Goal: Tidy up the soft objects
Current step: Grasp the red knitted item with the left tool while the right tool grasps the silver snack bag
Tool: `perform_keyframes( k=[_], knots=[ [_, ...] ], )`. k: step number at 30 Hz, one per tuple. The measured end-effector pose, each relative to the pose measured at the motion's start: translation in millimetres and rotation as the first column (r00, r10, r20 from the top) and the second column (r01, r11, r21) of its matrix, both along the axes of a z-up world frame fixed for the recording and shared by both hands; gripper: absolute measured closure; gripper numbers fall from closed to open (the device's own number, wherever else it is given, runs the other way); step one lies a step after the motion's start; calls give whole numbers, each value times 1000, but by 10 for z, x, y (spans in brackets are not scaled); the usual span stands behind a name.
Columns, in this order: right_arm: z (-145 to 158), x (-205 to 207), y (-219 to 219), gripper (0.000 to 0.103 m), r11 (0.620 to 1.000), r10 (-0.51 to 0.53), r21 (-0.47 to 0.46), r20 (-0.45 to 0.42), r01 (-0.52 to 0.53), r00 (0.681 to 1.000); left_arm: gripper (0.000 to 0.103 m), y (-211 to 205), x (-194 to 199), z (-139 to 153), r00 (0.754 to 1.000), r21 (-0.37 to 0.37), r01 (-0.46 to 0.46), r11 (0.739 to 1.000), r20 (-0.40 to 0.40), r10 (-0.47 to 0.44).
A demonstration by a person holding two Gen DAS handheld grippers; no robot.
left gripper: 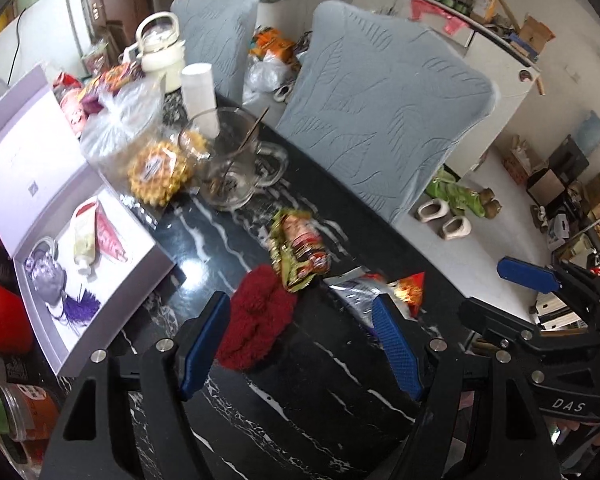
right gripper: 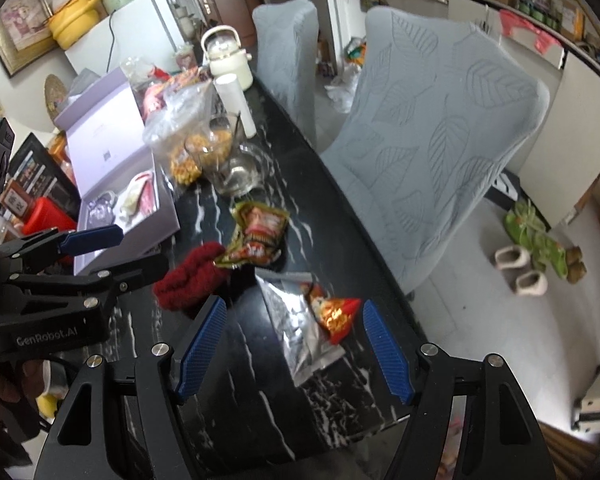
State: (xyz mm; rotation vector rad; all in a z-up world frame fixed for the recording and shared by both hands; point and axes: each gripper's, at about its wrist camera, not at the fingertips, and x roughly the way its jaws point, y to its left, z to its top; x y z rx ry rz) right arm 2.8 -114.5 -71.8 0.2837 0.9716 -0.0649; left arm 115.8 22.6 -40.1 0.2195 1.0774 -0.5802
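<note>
Blue-padded jaws of the left gripper (left gripper: pixel 300 340) stand apart with nothing between the pads, angled down at the black marble table (left gripper: pixel 300 420). Just beyond its left finger lies the red knit piece (left gripper: pixel 256 316), a woolly lump whose long axis runs roughly away from the camera, toward the green-and-red snack pack (left gripper: pixel 298 250) that touches its far end. So the left gripper is the nearer tool for the knit; by my reading it needs a small shift to its left to straddle it across the short side.

The right gripper (right gripper: pixel 294 354) is likewise open and empty. Between its fingers, a little farther along the table, lies the silver bag (right gripper: pixel 304 332) with a red-orange wrapper (right gripper: pixel 334 314) on its far edge; the bag's length runs roughly along the gripper's pointing line.

An open lilac box (left gripper: pixel 156 256) sits to the left, already holding a tube and purple items; it looks like the likely destination.

Readable writing: "DAS" on the right gripper's body in the left view, "GenRobot.AI" on the left gripper's body in the right view. Print on the packs is too blurred to read.
</note>
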Motion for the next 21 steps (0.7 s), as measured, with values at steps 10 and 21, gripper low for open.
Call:
perform_keyframes(
  k=[10, 21],
  knots=[
    [-546, 96, 56, 32, 996, 53, 73, -101, -45, 993, 30, 112, 147, -466, 998, 41, -38, 998, -55, 40],
    [-1003, 232, 105, 37, 993, 89, 90, -178, -74, 980, 30, 141, 311, -1020, 990, 81, -31, 996, -131, 41]
  ],
)
